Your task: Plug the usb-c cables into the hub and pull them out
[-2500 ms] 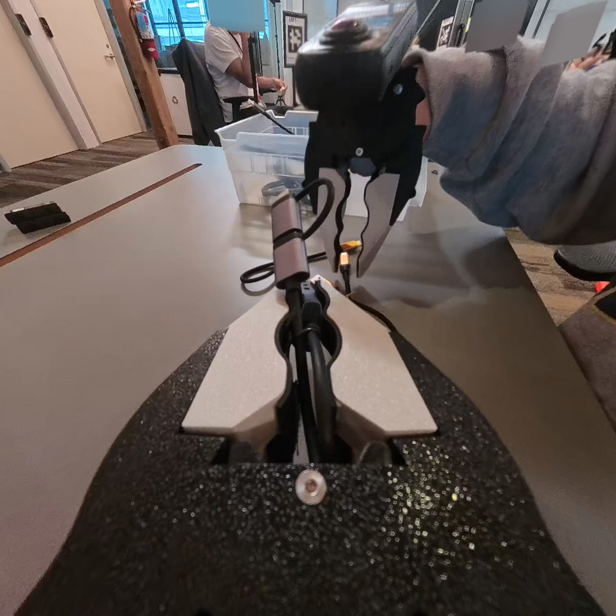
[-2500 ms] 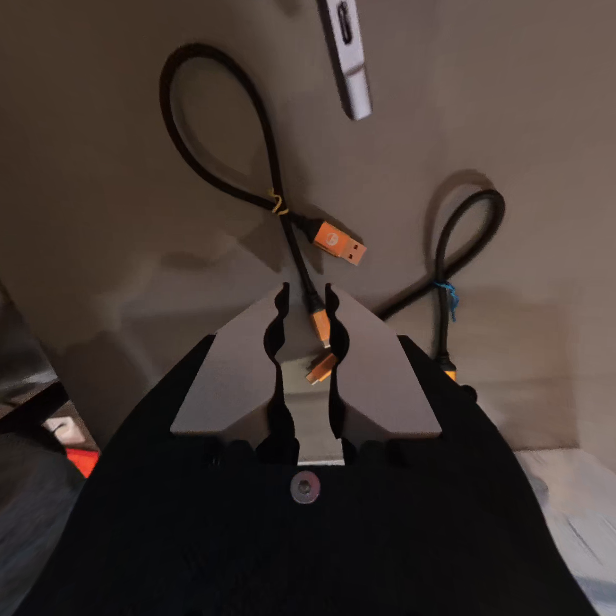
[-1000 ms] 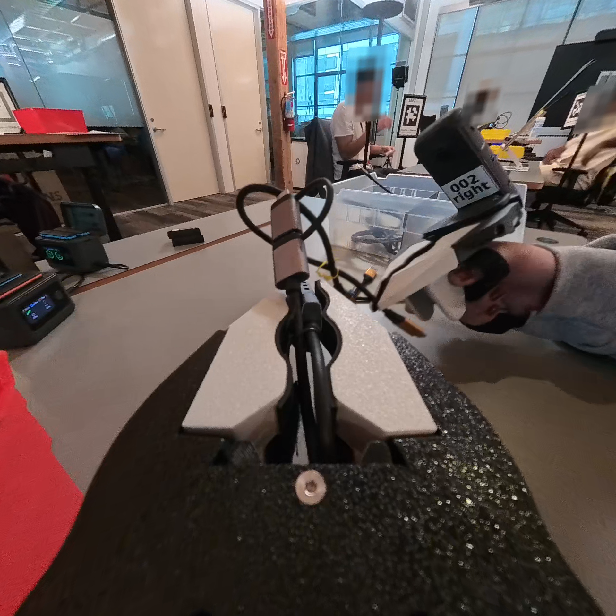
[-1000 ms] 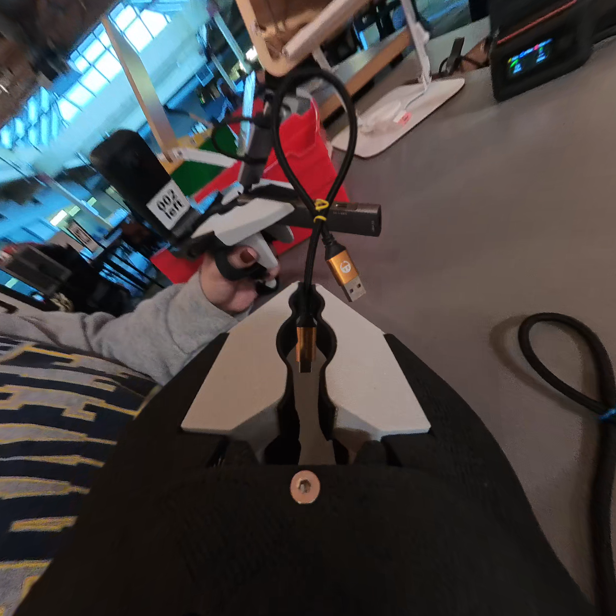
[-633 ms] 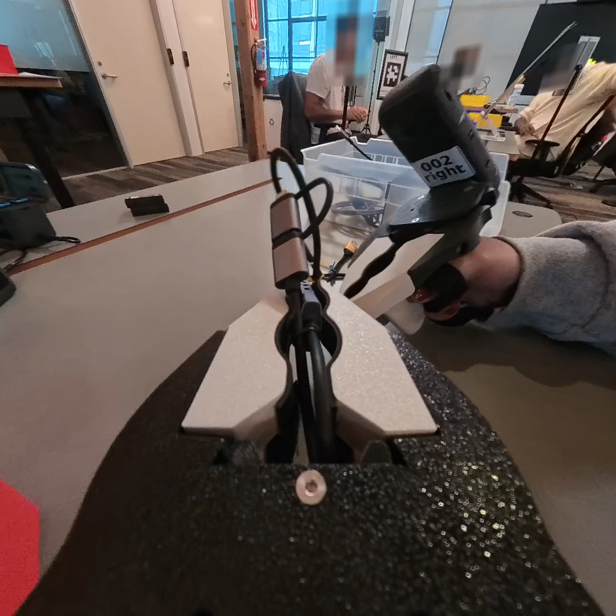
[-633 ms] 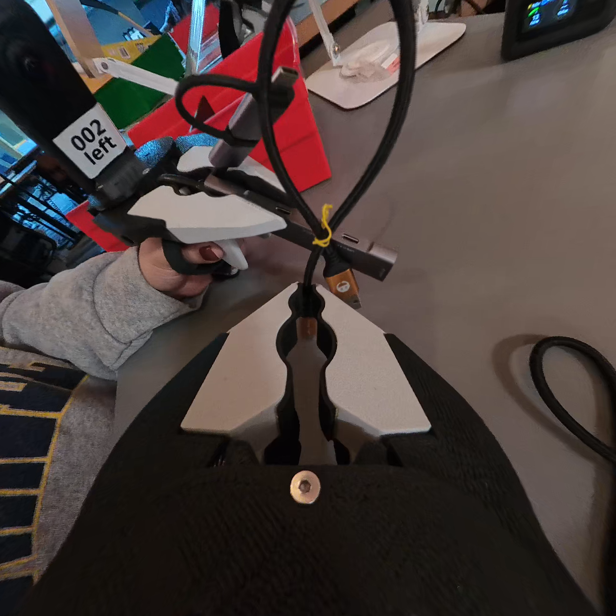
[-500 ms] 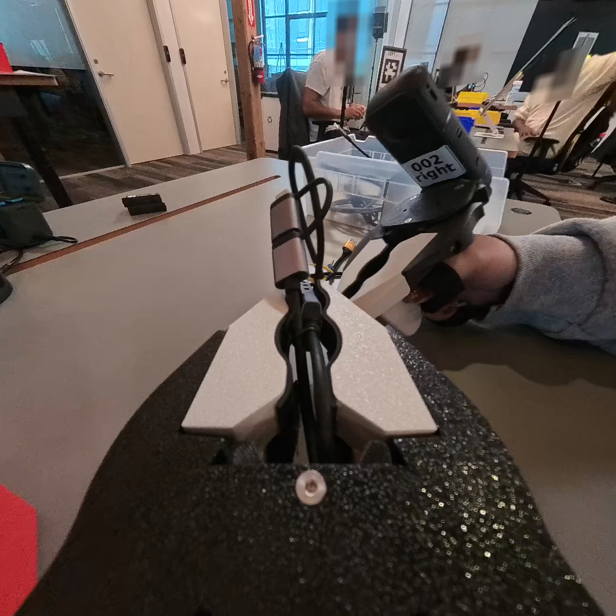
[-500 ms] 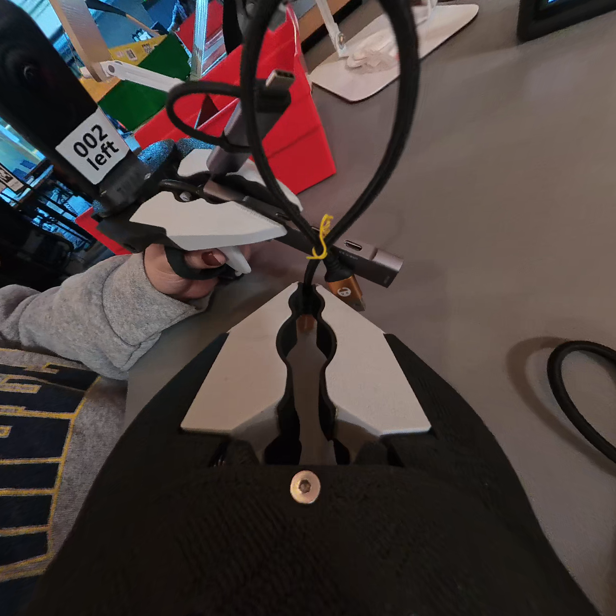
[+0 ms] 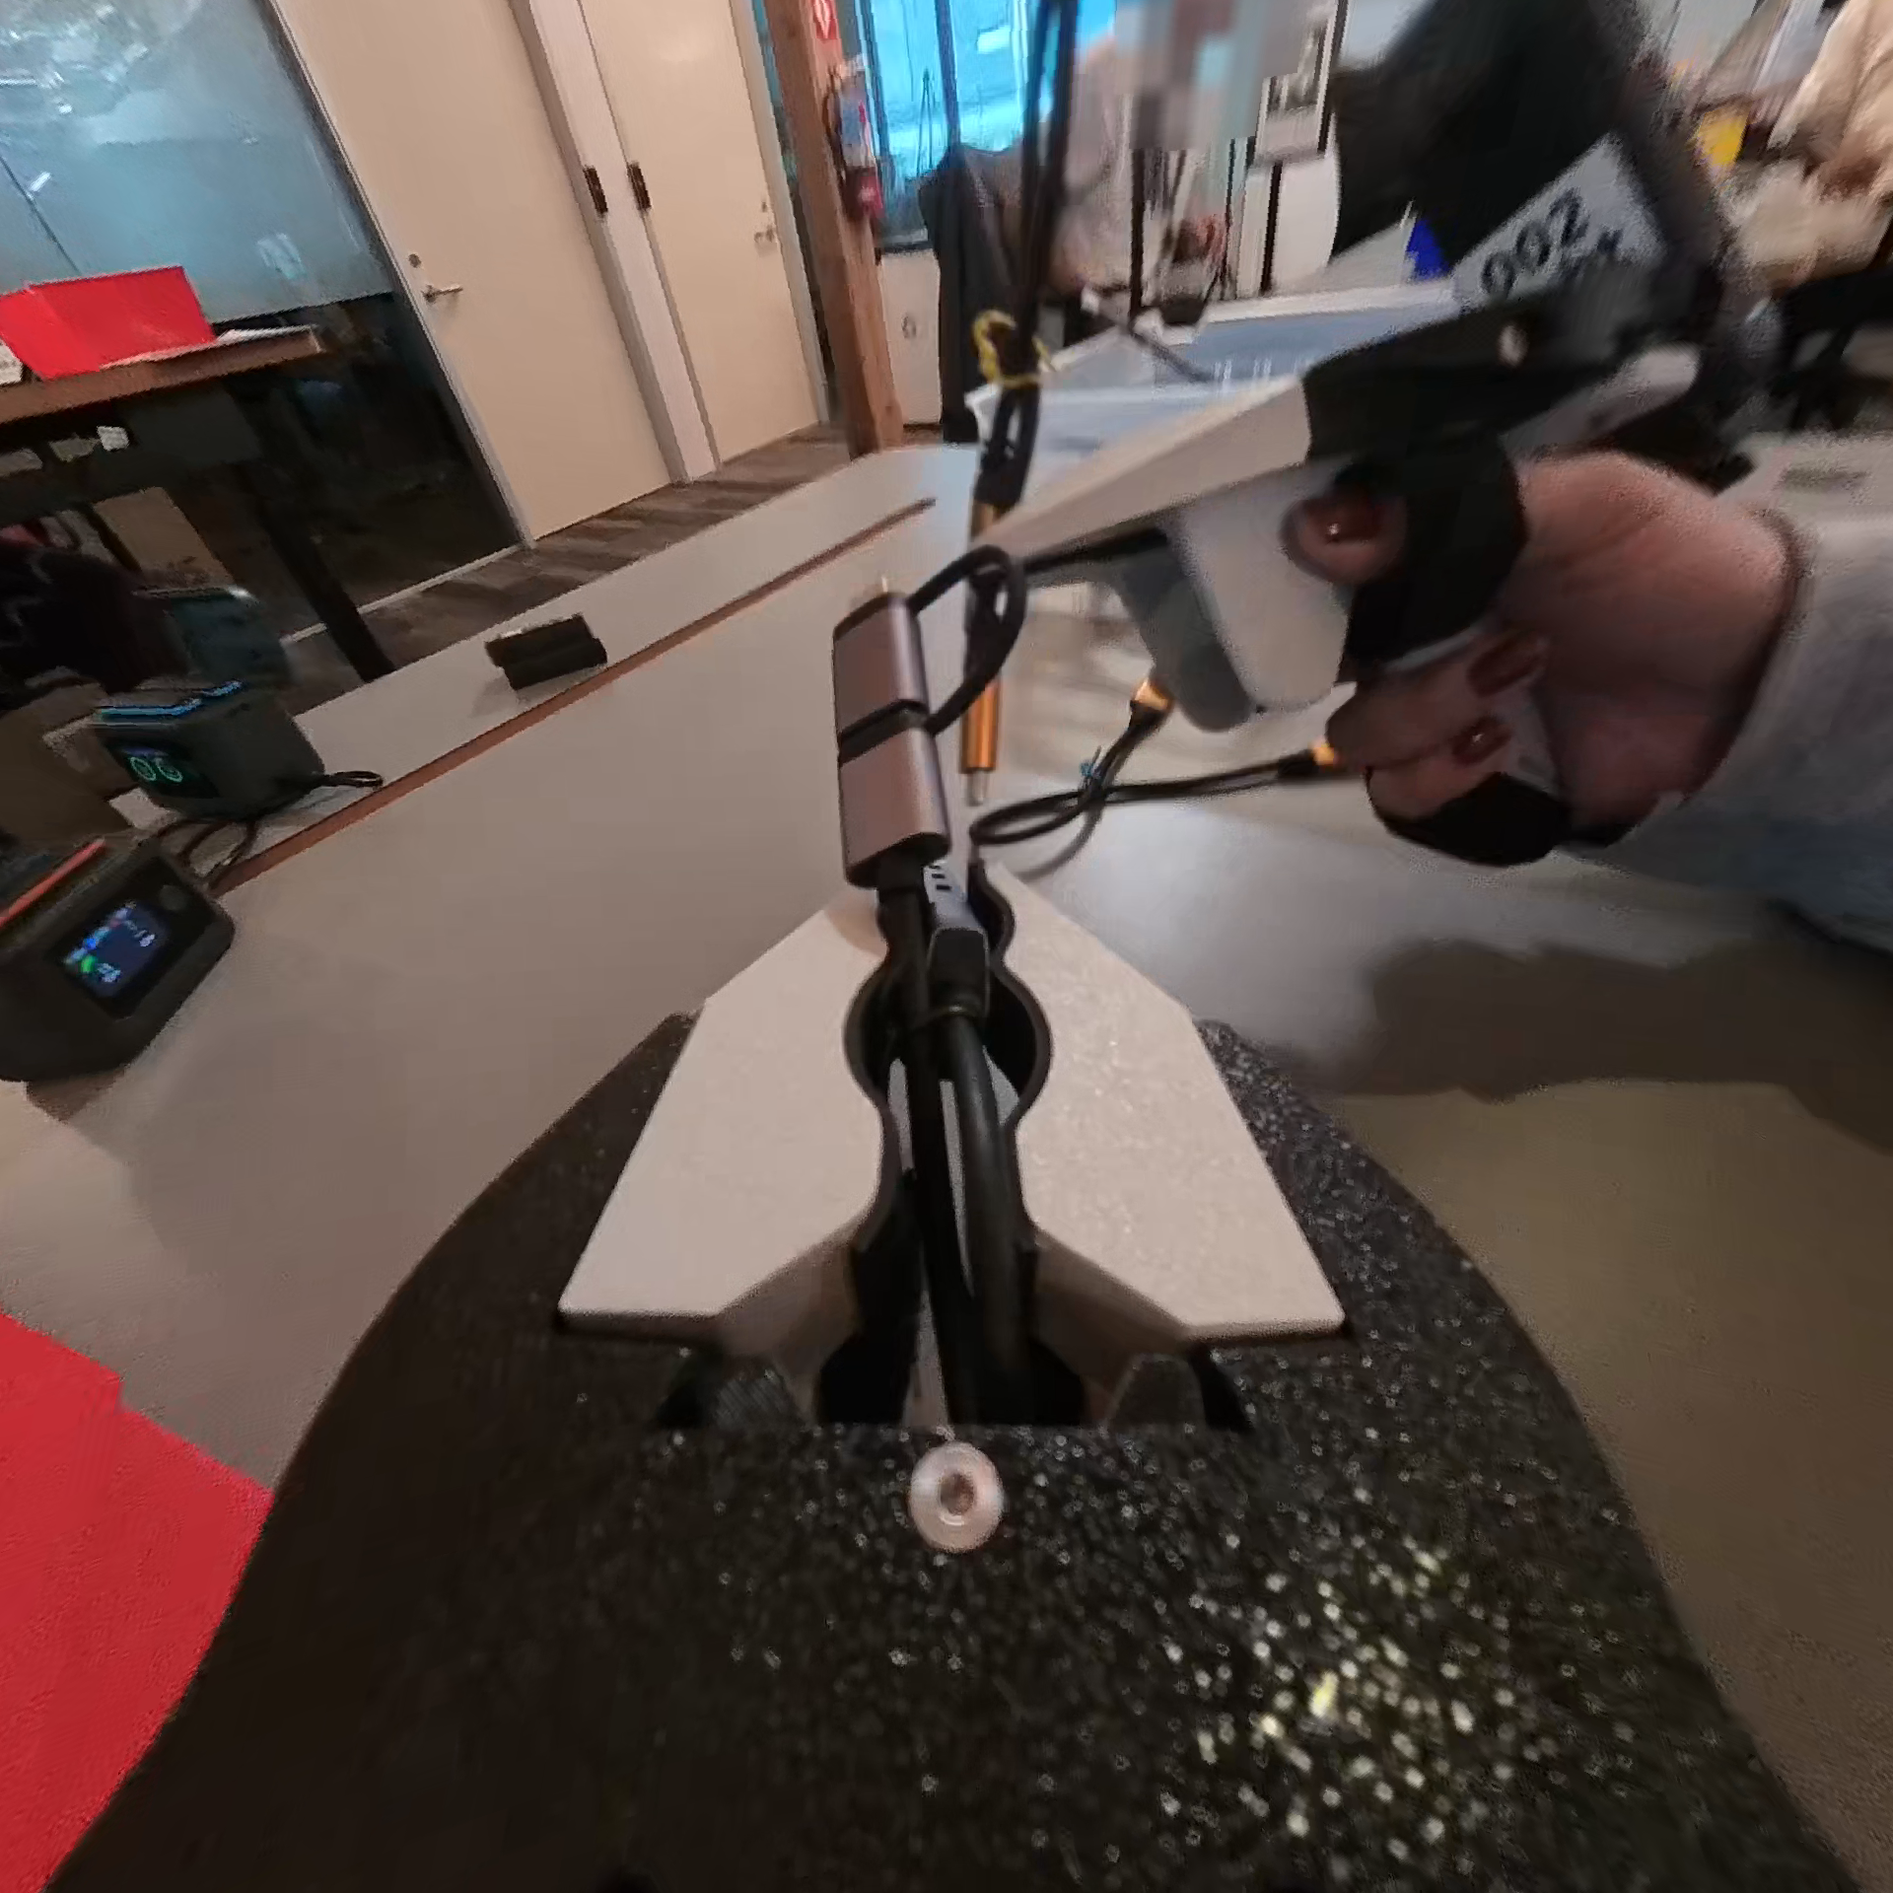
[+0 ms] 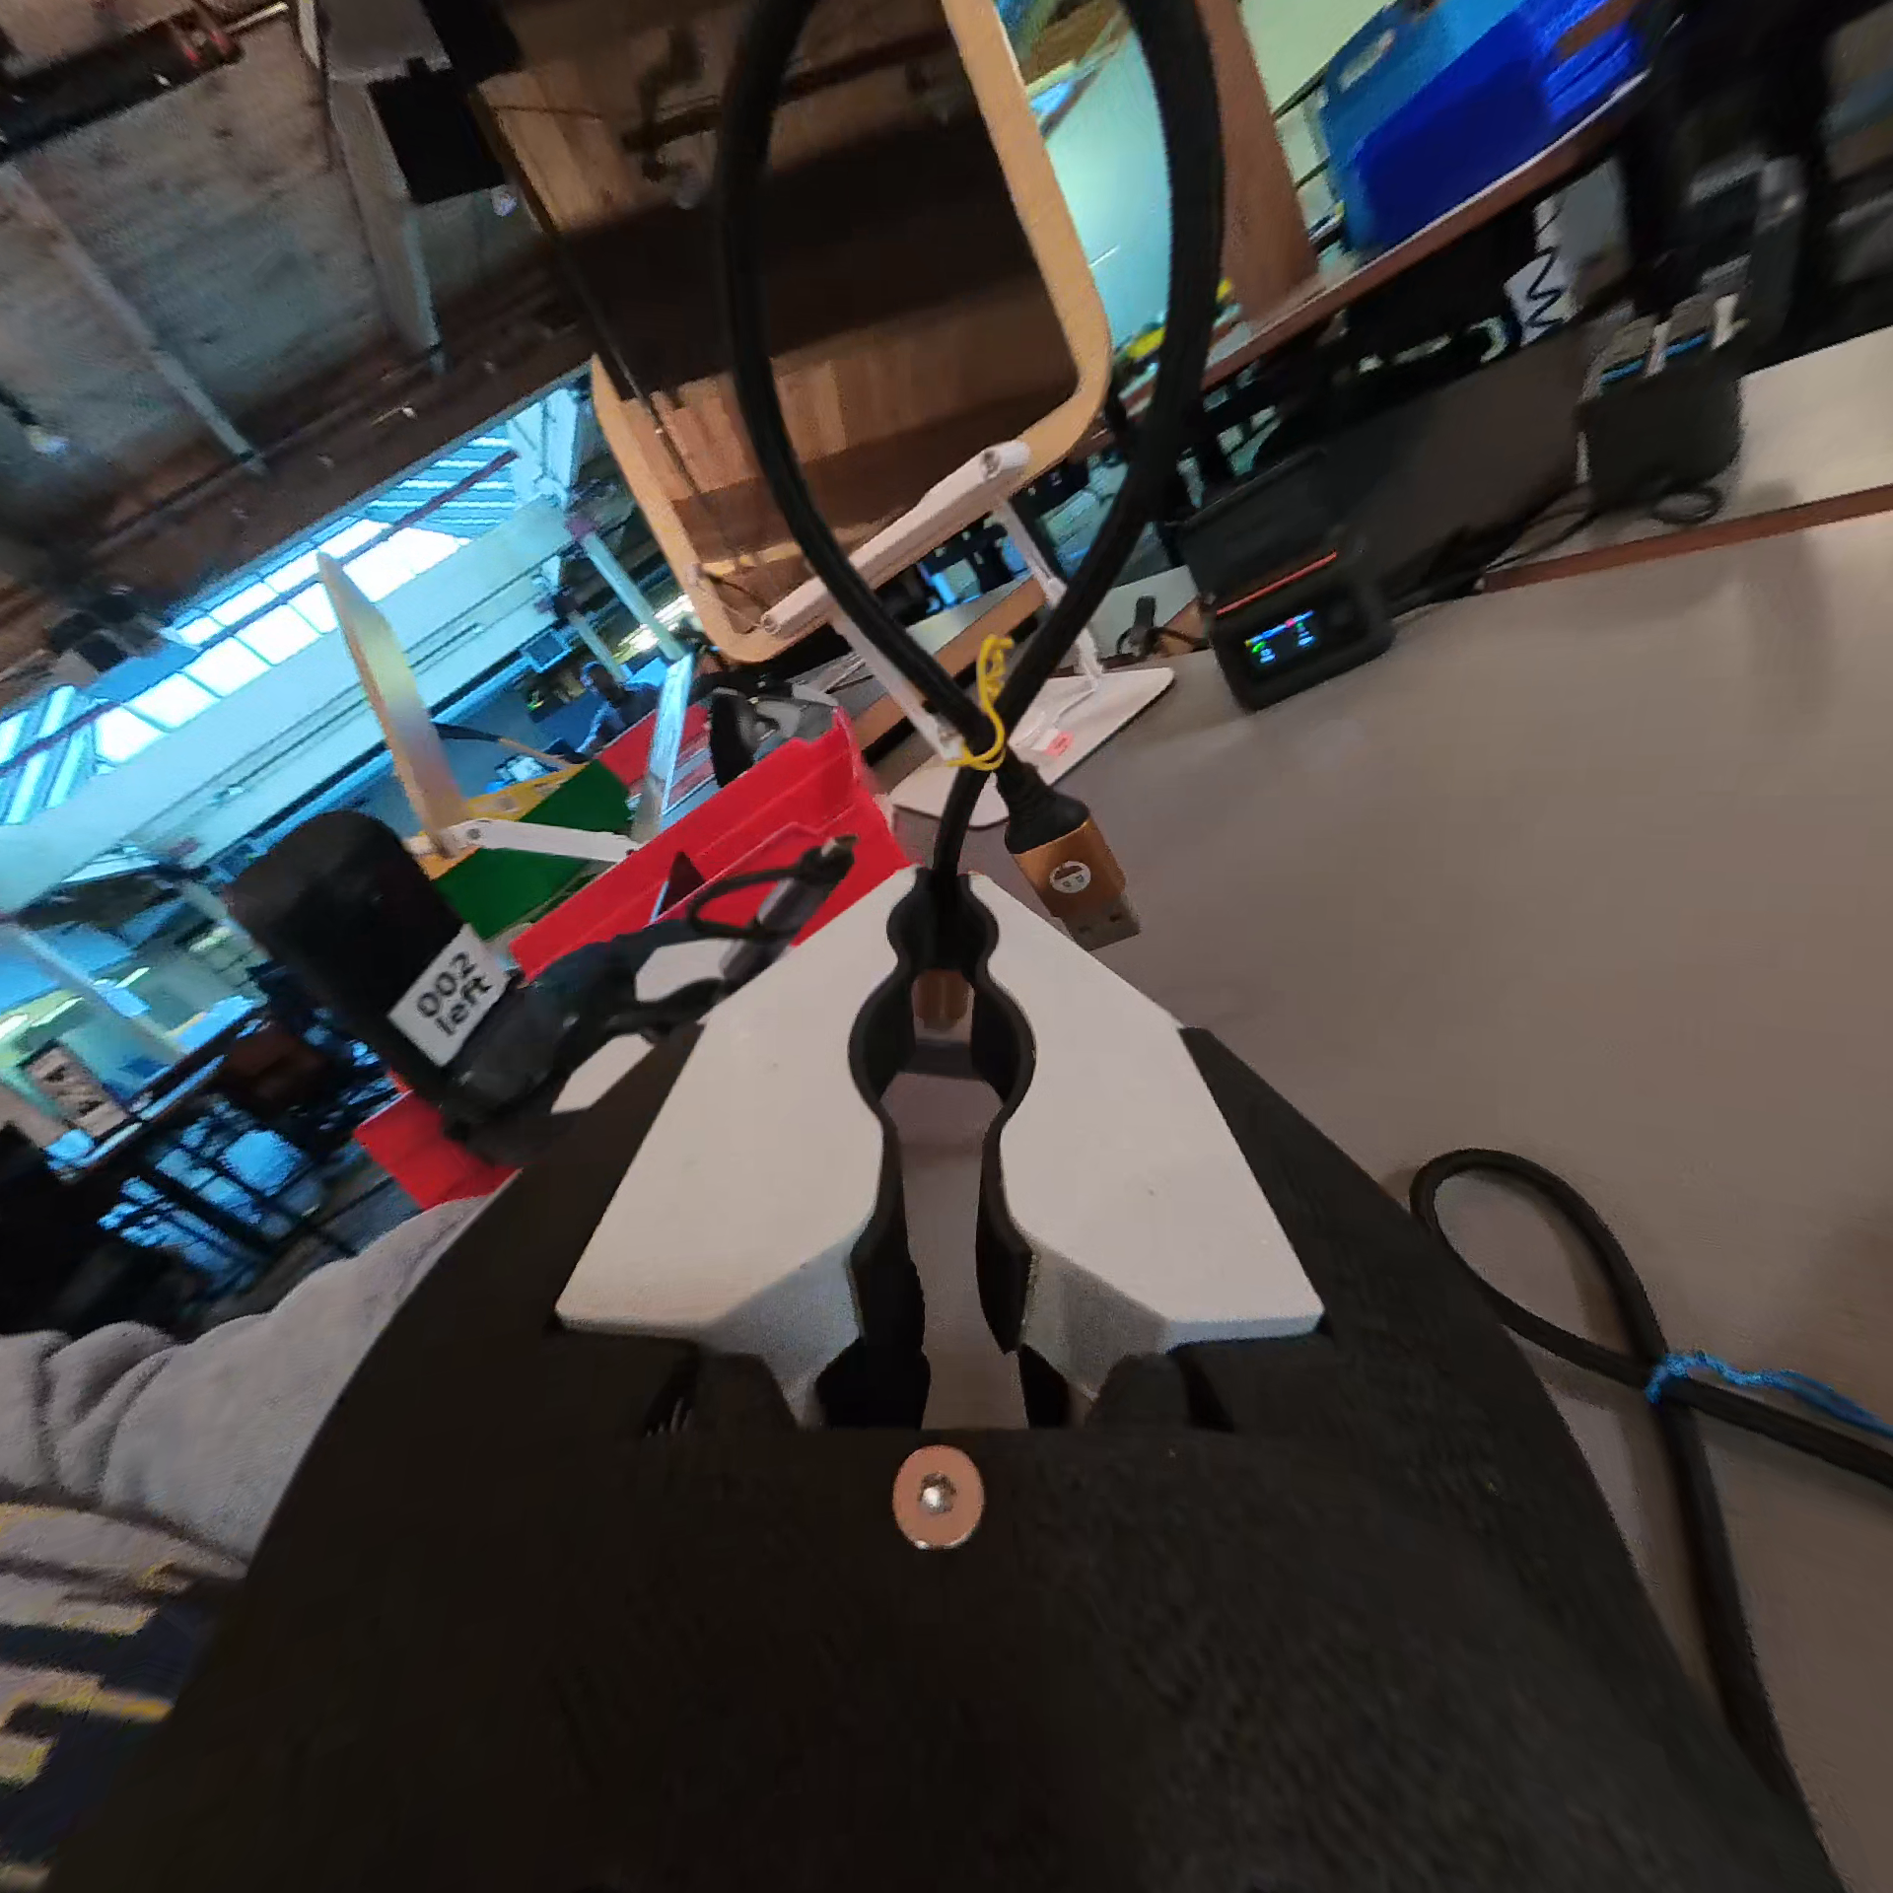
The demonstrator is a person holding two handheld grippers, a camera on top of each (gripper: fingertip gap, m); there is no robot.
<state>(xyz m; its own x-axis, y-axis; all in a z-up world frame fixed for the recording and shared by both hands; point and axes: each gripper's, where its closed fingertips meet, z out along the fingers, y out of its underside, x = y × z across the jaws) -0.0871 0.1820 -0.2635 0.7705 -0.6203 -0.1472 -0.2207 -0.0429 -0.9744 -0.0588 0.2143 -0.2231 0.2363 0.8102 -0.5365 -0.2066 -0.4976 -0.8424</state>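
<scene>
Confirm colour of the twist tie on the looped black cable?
Yellow. The twist tie cinches the looped black cable just above the orange plug; clearest in the right wrist view.

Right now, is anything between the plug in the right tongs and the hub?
Nothing solid. The hub stands clamped in the left tongs, and the right tongs grip the plug. Only the cable's own loop hangs nearby.

Right gripper lifts the cable away from the hub

The right gripper now sits higher and nearer the left wrist camera than half a second ago, its black cable looping well above. In the right wrist view the hub has dropped lower left and farther off; the gold plug now hangs clear of it.
</scene>
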